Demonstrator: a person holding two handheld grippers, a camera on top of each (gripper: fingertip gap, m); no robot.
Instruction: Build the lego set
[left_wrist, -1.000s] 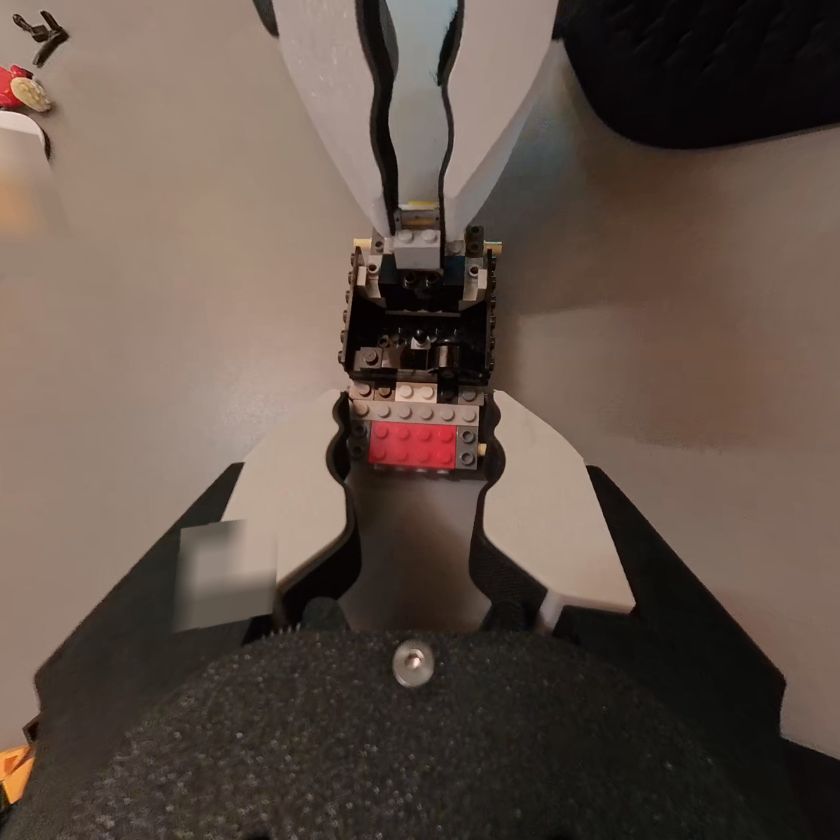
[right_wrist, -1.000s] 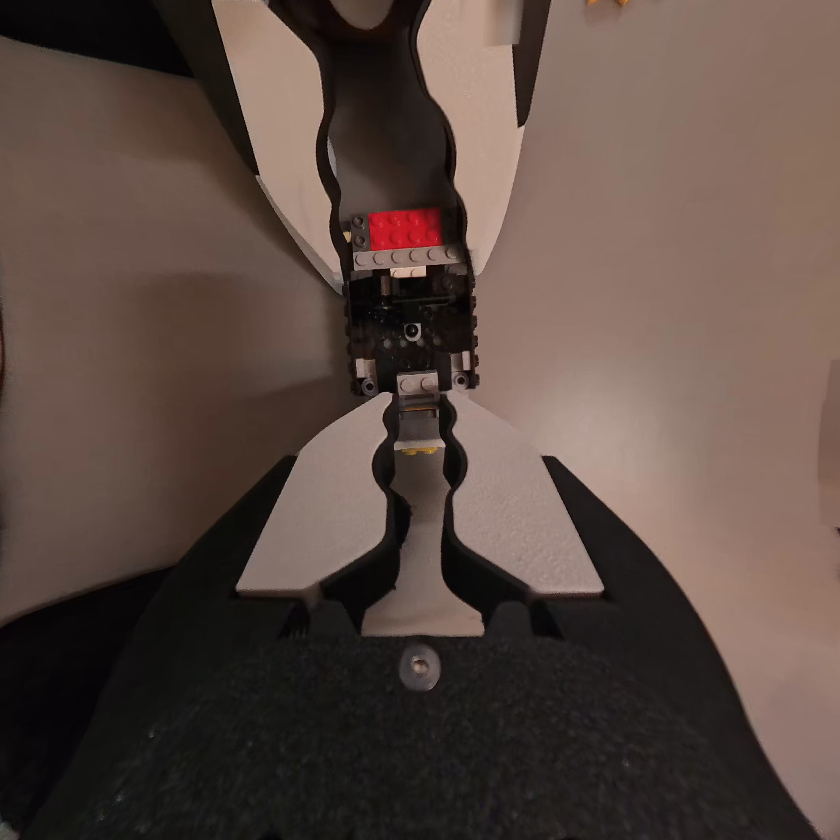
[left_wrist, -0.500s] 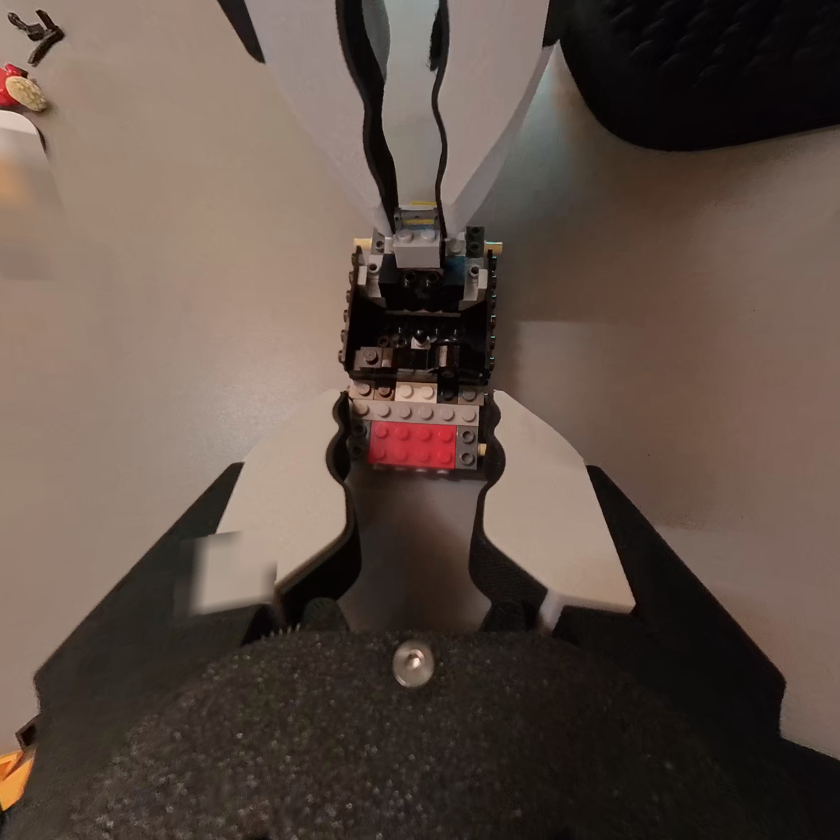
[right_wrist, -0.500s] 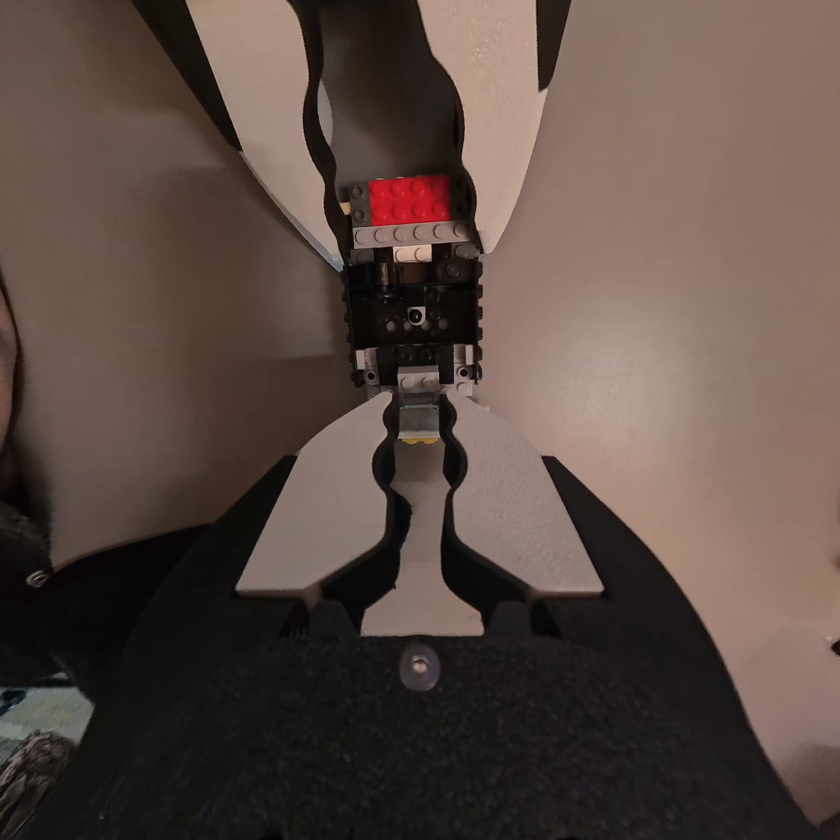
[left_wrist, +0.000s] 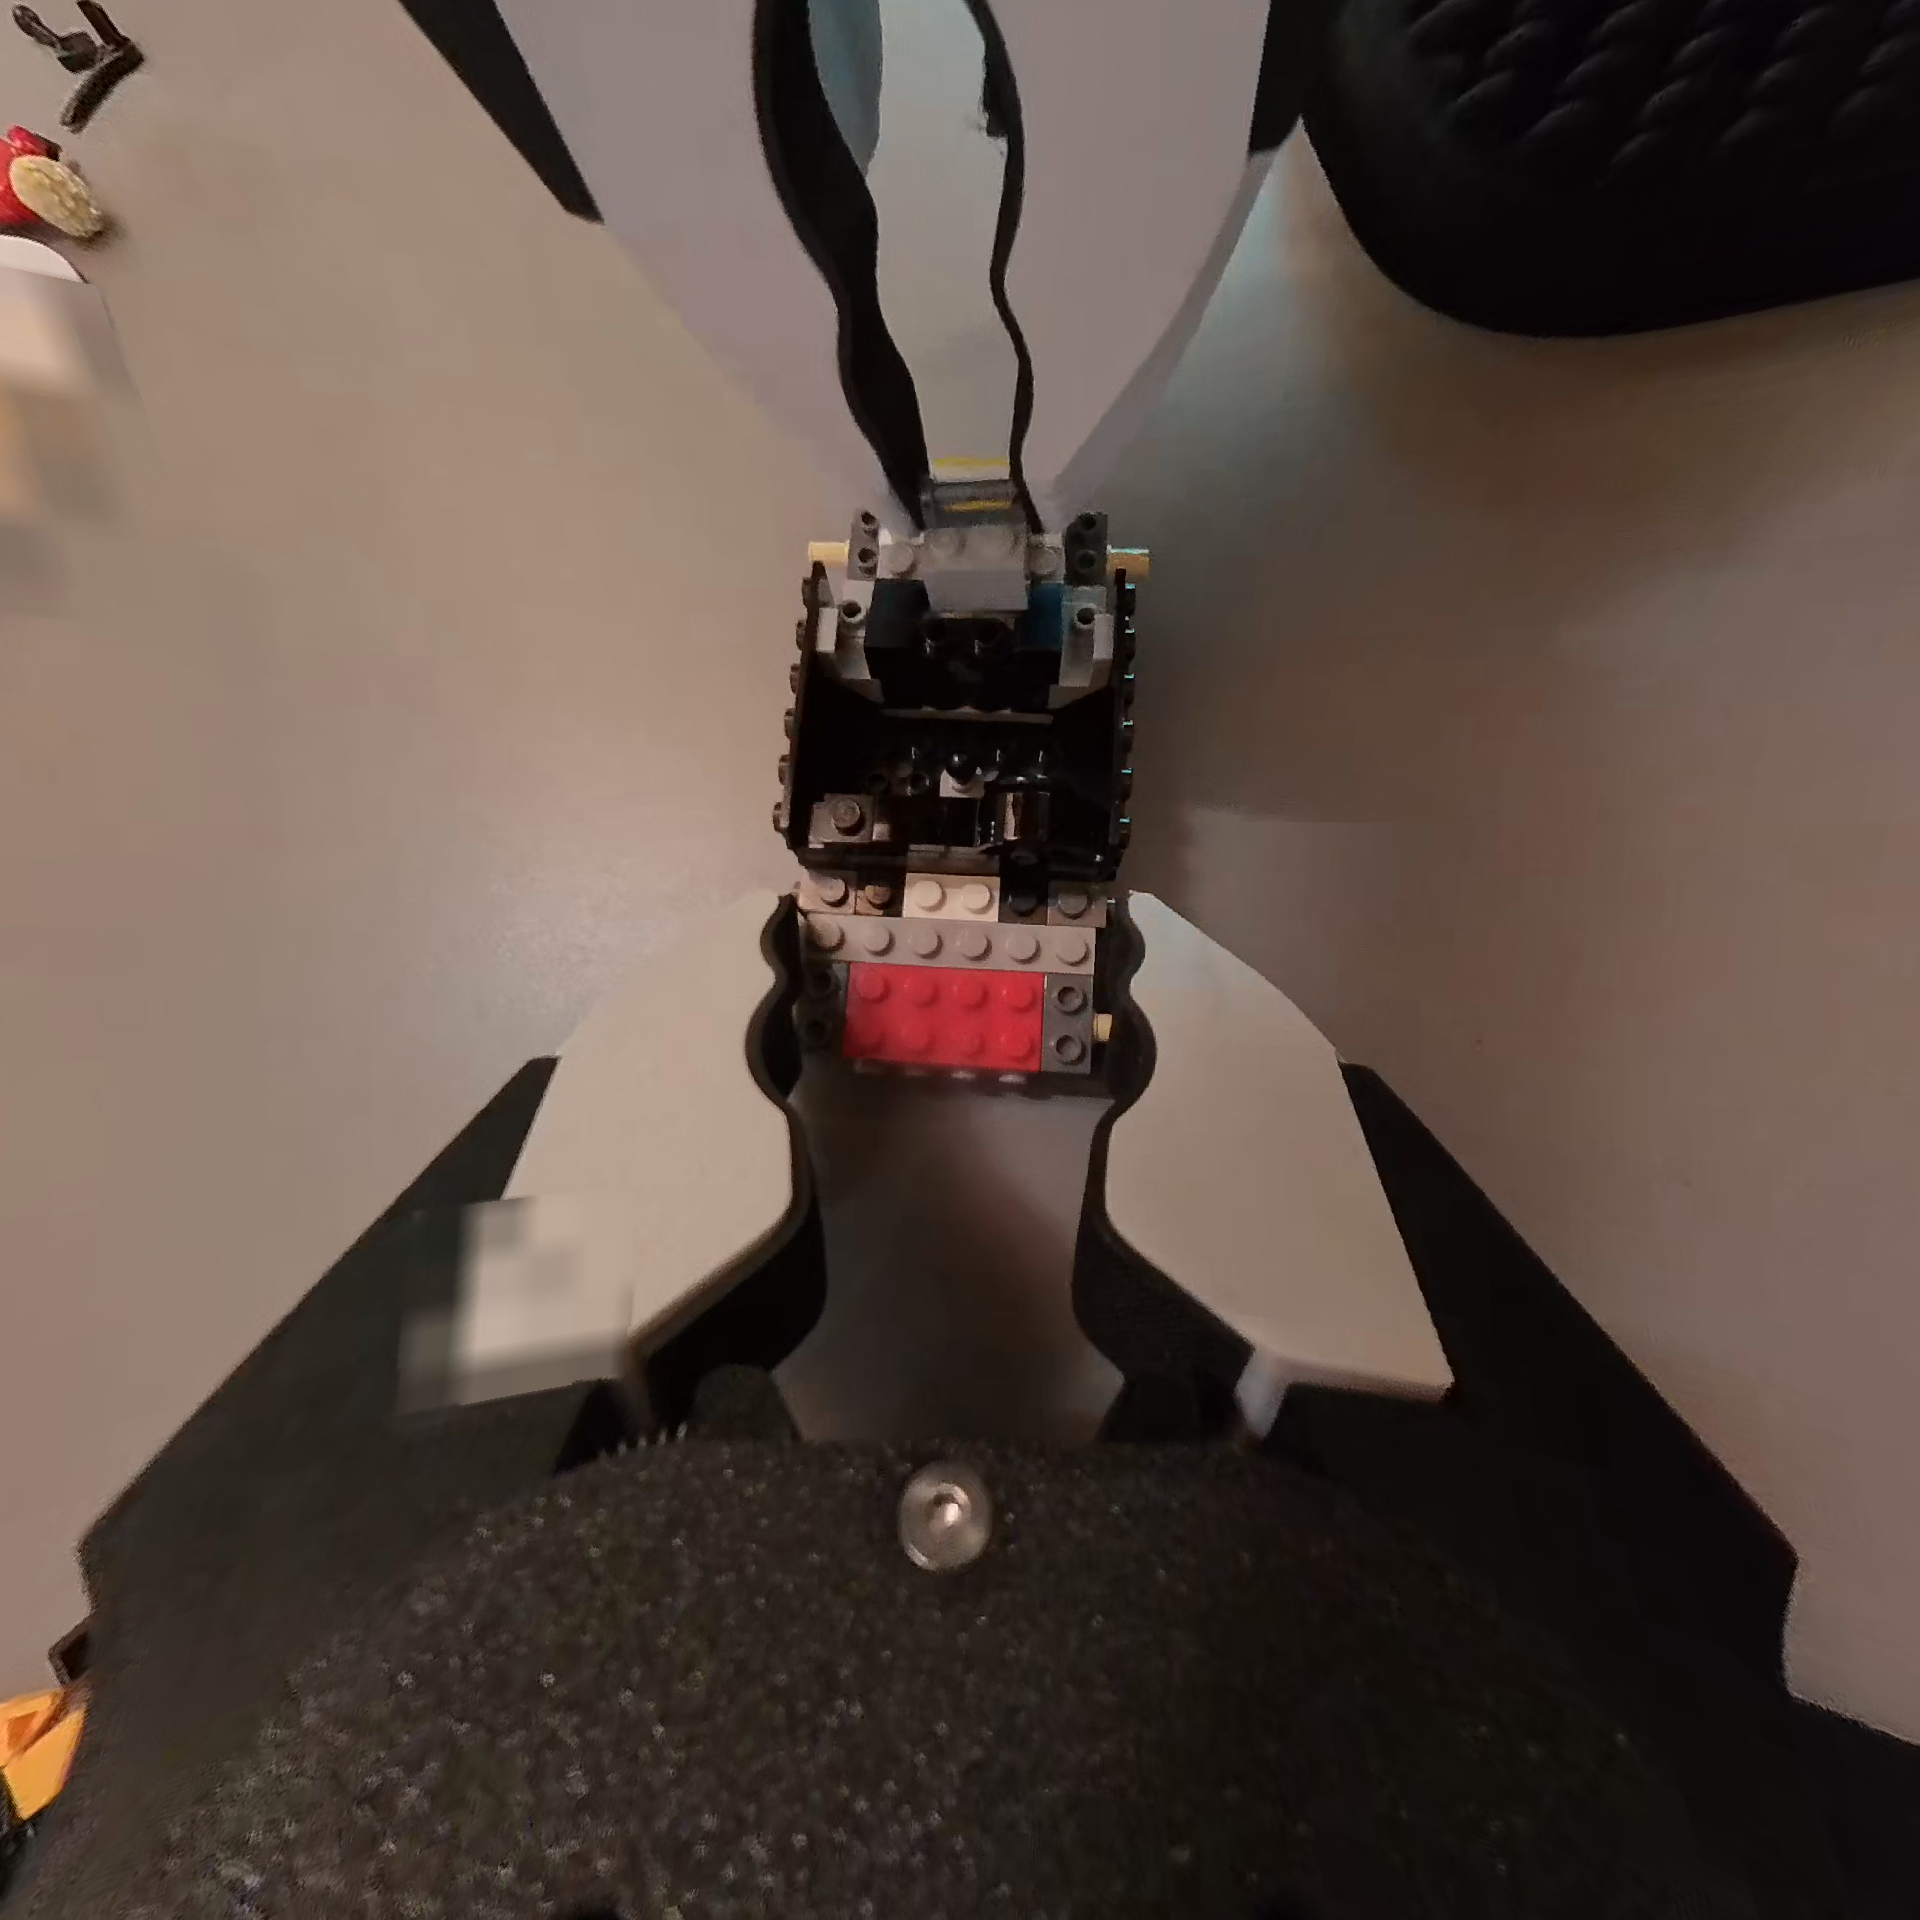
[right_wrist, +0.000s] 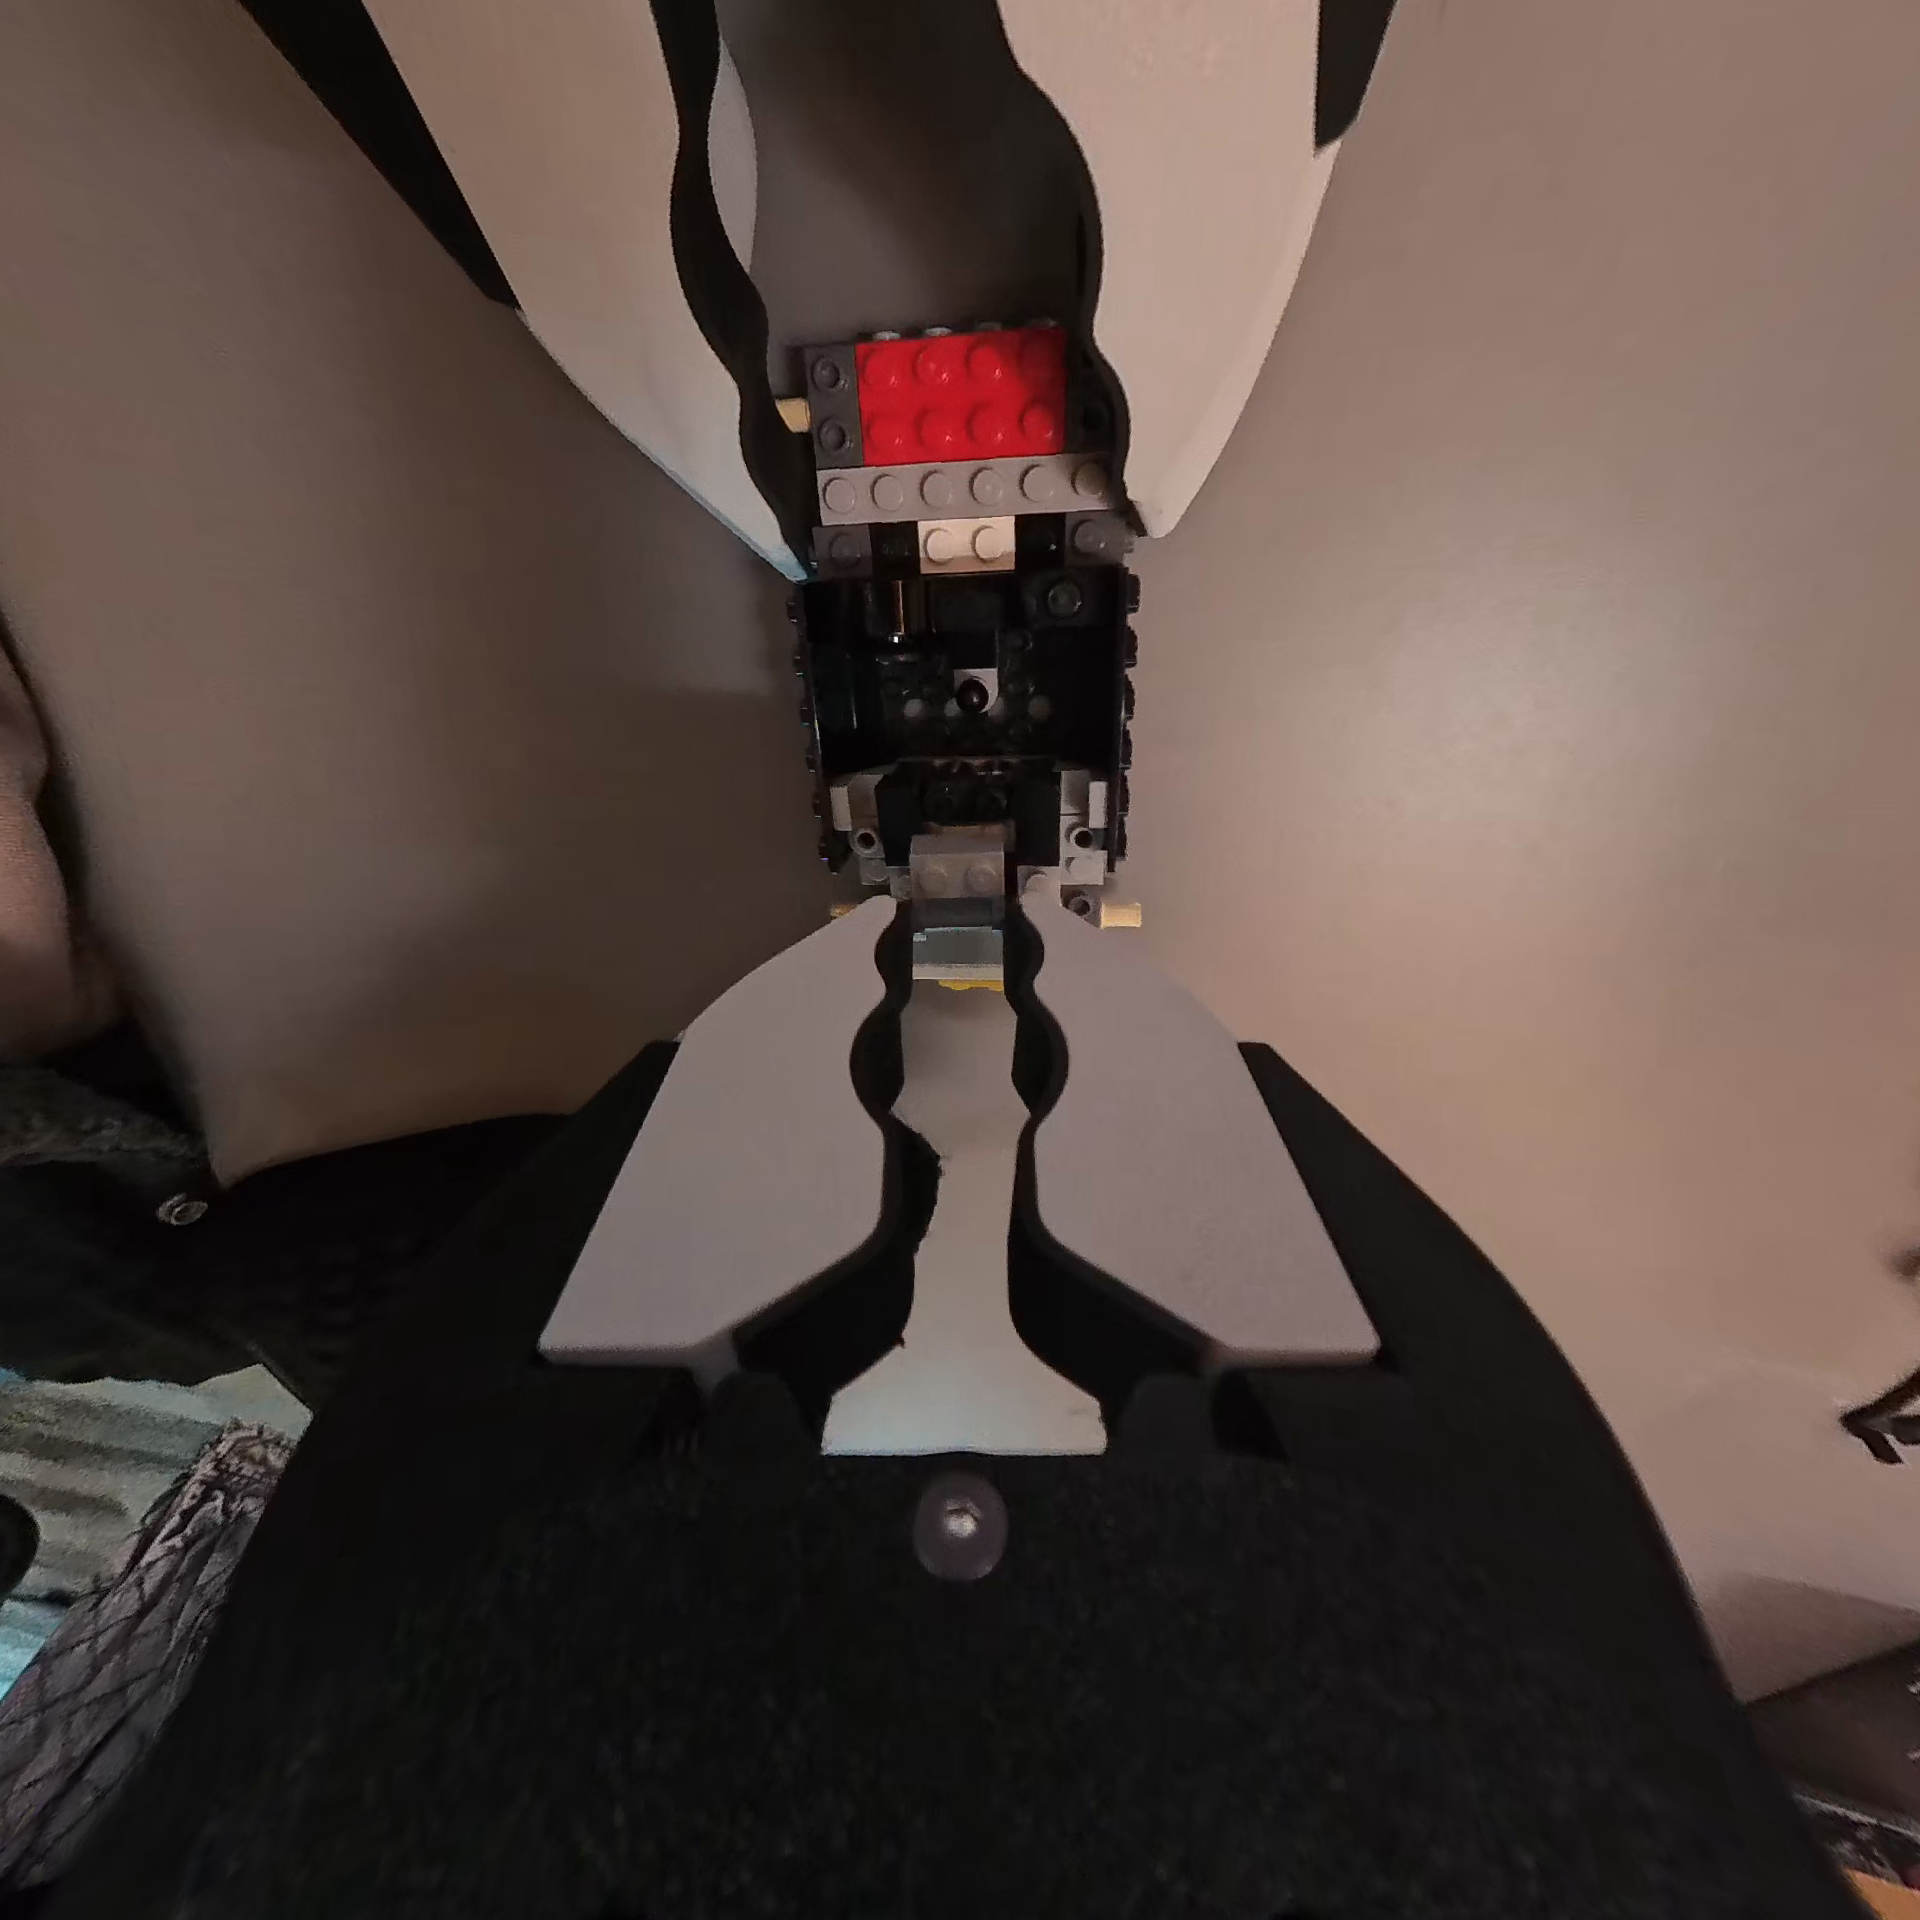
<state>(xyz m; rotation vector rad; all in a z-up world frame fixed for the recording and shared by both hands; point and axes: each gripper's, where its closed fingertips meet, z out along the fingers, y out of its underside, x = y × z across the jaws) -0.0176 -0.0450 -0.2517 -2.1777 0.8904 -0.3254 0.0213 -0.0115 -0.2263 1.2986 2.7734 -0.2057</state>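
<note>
The lego model (left_wrist: 954, 790) sat on the pale table (left_wrist: 416, 623), gripped from both ends. The left gripper (left_wrist: 951, 1013) had its jaws clamped on the end bearing the red plate (left_wrist: 945, 1018), the fingers touching the model's two sides. At the opposite end from that red plate, the right gripper (right_wrist: 958, 951) had its jaws closed on a small clear-and-grey piece (right_wrist: 956, 935) that met the grey two-stud brick (right_wrist: 958, 871) on the model's nose — a yellow bit showed just behind it.

The step in hand looked like seating that small piece onto the nose. To do it well, the left gripper should brace the red-plate end firmly so the model cannot slide, while the right pushes straight along the model's long axis, not at an angle. Pressing skewed risks popping the nose brick off — or tipping the whole body. Release should wait until the piece sits flush against the grey brick.
</note>
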